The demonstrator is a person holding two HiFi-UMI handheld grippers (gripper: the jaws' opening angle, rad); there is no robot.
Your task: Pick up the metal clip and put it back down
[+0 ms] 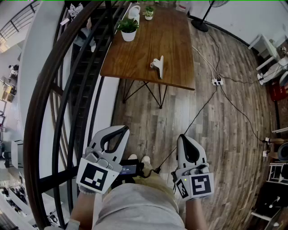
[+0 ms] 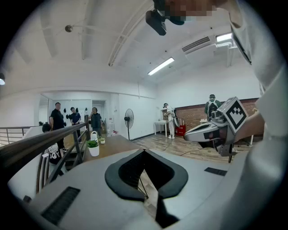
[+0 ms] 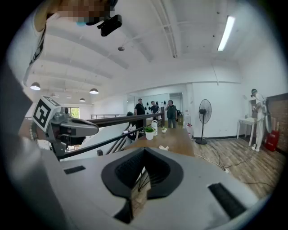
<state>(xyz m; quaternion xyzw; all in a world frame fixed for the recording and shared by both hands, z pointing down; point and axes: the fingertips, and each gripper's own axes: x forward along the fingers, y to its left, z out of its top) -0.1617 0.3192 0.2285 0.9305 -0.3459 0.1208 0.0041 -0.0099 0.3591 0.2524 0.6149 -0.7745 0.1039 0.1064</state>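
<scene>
The metal clip [image 1: 158, 65] lies on the wooden table [image 1: 135, 54] near its front edge, far ahead of both grippers; it shows small in the right gripper view as the clip [image 3: 163, 148]. My left gripper [image 1: 122, 130] is held low at the person's left, jaws shut with nothing between them. My right gripper [image 1: 183, 138] is beside it at the right, also shut and empty. In the left gripper view the right gripper [image 2: 216, 128] shows at the right. The left gripper [image 3: 67, 128] shows at the left in the right gripper view.
A potted plant [image 1: 128, 28] and a smaller pot [image 1: 149, 13] stand at the table's far end. A curved black stair railing [image 1: 67, 90] runs along the left. Cables and a power strip [image 1: 217, 81] lie on the wood floor at the right. A standing fan [image 3: 204, 112] and several people are farther off.
</scene>
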